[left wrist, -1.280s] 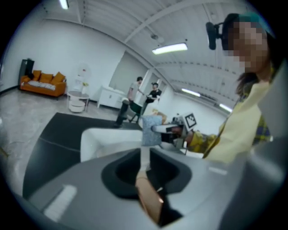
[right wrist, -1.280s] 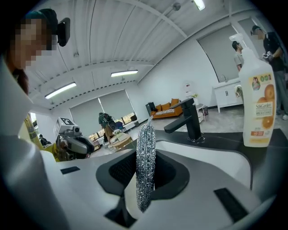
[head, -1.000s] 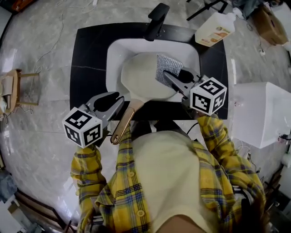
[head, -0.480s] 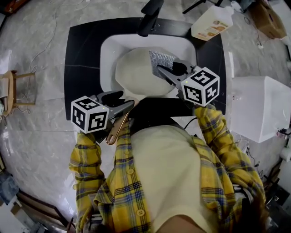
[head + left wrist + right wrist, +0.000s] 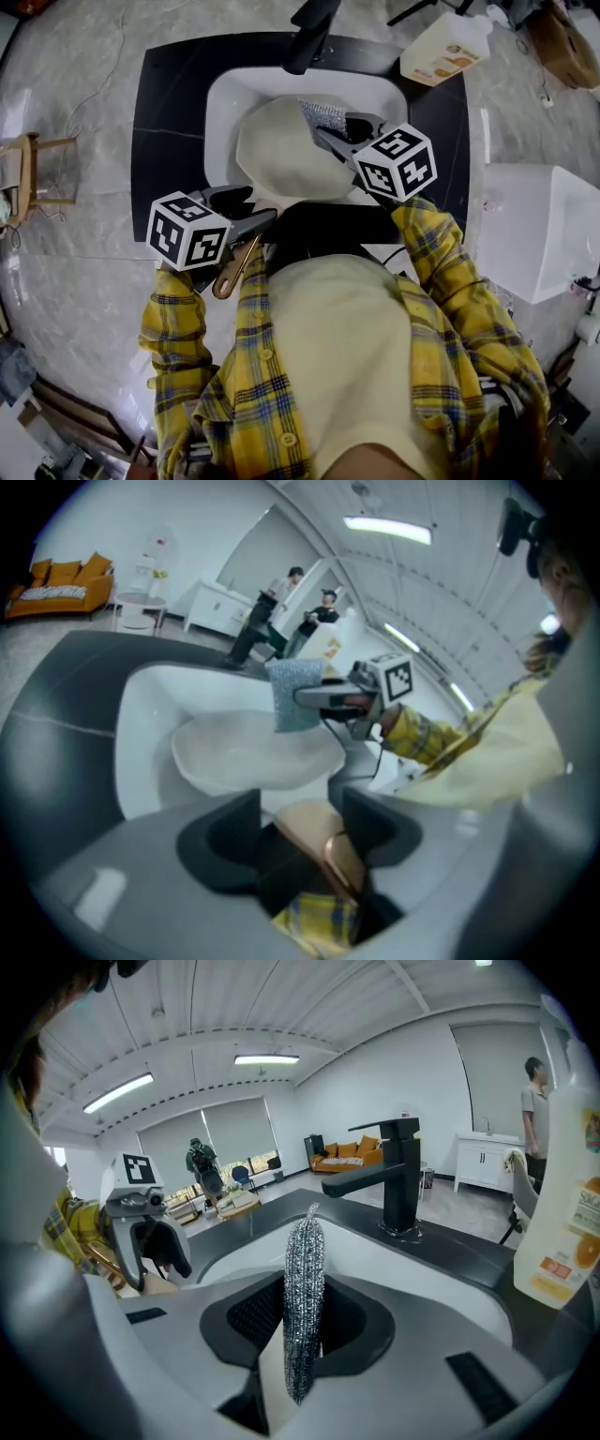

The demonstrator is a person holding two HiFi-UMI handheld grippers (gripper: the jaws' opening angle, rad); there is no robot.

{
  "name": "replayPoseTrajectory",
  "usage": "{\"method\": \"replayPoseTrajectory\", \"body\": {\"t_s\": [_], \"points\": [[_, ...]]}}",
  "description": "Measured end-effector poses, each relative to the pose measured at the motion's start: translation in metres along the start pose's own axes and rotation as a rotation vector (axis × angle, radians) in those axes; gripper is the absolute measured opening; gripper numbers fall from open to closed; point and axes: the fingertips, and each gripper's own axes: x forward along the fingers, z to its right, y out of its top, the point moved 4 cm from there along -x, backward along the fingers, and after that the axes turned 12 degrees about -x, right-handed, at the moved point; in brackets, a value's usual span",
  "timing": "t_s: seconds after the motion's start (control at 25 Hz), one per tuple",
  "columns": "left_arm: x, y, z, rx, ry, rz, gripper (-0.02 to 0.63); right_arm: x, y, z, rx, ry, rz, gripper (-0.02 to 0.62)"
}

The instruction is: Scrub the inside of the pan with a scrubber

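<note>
A cream pan (image 5: 277, 155) lies in the white sink (image 5: 220, 103), and its wood and copper handle (image 5: 234, 267) sticks out over the black counter toward me. My left gripper (image 5: 258, 206) straddles that handle (image 5: 323, 841). Its jaws have just been opening, and they stand apart on either side without pressing on it. My right gripper (image 5: 330, 124) is shut on a silver mesh scrubber (image 5: 319, 112), held over the pan's far right part. In the right gripper view the scrubber (image 5: 303, 1297) stands upright between the jaws.
A black faucet (image 5: 314, 23) rises behind the sink. A soap bottle (image 5: 445, 52) stands on the black counter (image 5: 169, 112) at the back right. A white cabinet (image 5: 534, 225) is to the right and a wooden stool (image 5: 28, 178) far left.
The left gripper moved in from the left of the handle and now has it between wider jaws. The right gripper carried the scrubber farther over the pan.
</note>
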Motion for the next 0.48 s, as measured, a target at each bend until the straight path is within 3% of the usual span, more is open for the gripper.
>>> {"method": "replayPoseTrajectory", "body": {"t_s": [0.48], "points": [[0.016, 0.002, 0.012, 0.016, 0.017, -0.083, 0.282, 0.060, -0.014, 0.022, -0.058, -0.017, -0.191, 0.087]]}}
